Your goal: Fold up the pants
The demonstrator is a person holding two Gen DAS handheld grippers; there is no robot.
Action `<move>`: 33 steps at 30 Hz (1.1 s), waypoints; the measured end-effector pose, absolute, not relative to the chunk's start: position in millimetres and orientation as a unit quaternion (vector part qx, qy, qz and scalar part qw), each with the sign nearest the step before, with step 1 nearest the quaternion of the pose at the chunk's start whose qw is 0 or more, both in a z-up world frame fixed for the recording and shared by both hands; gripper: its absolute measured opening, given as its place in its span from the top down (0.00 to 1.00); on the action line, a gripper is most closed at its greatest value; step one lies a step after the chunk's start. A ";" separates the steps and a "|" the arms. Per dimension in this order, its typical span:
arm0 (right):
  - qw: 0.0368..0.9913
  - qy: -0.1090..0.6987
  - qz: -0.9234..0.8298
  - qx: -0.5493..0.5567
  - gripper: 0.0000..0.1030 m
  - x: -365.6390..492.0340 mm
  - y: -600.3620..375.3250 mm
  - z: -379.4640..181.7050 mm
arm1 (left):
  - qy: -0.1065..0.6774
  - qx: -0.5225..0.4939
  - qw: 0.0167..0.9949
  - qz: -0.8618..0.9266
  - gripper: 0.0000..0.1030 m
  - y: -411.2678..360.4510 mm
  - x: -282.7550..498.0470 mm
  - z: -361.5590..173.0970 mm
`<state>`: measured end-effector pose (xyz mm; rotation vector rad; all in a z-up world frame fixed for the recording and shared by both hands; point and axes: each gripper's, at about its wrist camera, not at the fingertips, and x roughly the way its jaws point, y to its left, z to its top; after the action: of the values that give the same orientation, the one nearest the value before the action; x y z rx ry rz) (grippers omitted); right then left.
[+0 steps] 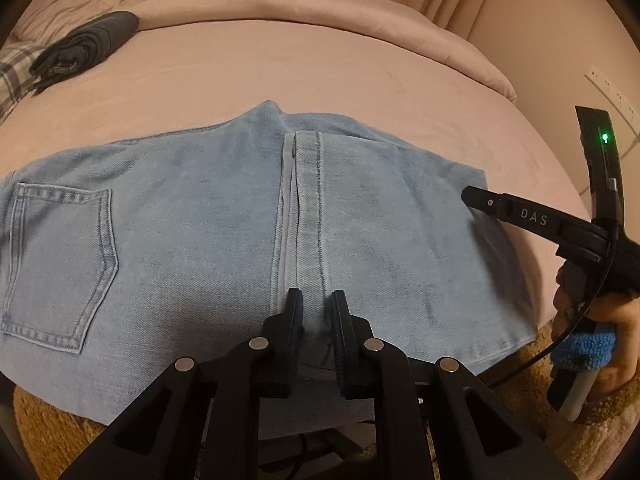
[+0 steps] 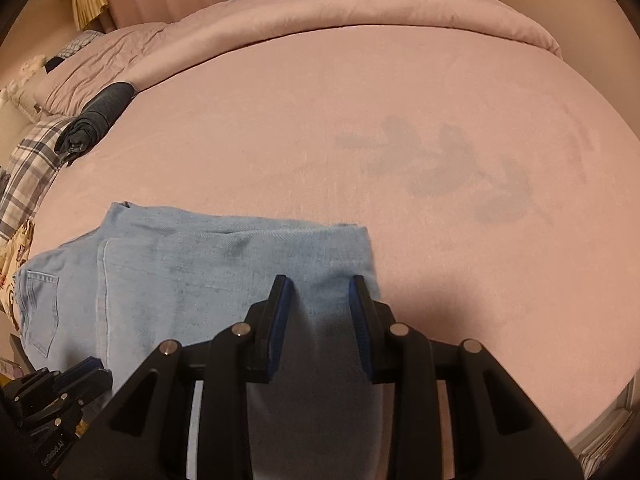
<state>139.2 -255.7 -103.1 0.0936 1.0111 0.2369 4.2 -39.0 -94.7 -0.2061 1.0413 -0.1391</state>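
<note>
Left wrist view | left gripper [image 1: 316, 312] pinched the jeans [image 1: 200, 240] near edge, likely to fold | right gripper [image 2: 318, 300] was part open over denim, gripping nothing.

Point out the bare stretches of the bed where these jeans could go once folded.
Widest bare patch: the pink sheet right of and beyond the light blue jeans, up to the rolled duvet. A narrower strip lies between the jeans and the dark folded garment. The left edge is crowded with that garment and plaid fabric.
</note>
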 end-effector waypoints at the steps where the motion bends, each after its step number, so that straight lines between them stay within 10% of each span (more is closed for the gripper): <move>1: 0.866 0.485 0.114 0.046 0.69 140.0 -255.7 -102.5 | 0.497 -0.099 0.860 -0.066 0.88 -37.7 3.6 -94.4; 33: 0.869 0.485 0.101 -0.012 0.70 46.1 -254.7 -97.9 | 0.498 -0.140 0.852 -0.080 0.88 -29.1 11.1 -99.3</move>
<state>46.1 -254.7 -97.9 -0.0254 1.0151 0.2118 11.1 -29.1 -99.3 -0.2946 1.0471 -0.1686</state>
